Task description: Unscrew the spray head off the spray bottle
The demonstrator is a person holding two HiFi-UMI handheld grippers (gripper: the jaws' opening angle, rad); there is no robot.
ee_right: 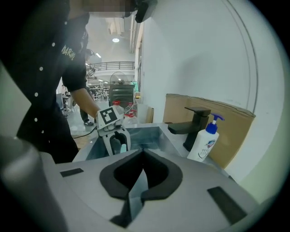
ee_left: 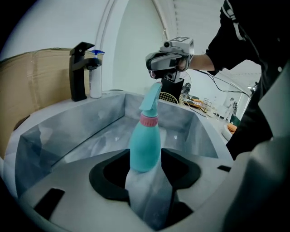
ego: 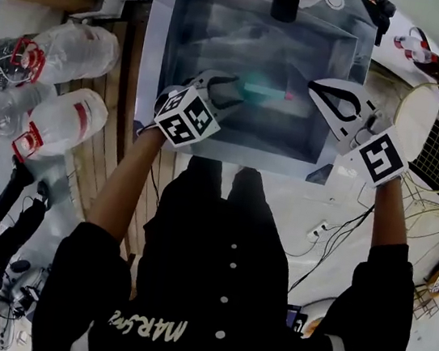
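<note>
One spray bottle (ee_left: pixel 145 145); two grippers, namely the left gripper (ego: pixel 236 93) and the right gripper (ego: pixel 318 87); one sink (ego: pixel 180 58); one black faucet (ee_left: pixel 79 72); one pump soap bottle (ee_right: pixel 204 140); two large water bottles (ego: pixel 75 47)

- Head view: even, rather dim indoor light. The sink (ego: pixel 157 55) looks grey and hazy, with soft pale reflections on its floor and no hard shadows.
- The bottle (ego: pixel 258 89) there is a slightly smeared teal patch, and the person's black clothing (ego: pixel 234 238) swallows all detail.
- Left gripper view: the white wall (ee_left: pixel 50 27) far behind is bright, the bottle is sharp and the nearest foreground is soft.
- Right gripper view: a ceiling lamp (ee_right: pixel 116 40) glows at far left.
- Both gripper views bend strongly and darken at the corners.
</note>
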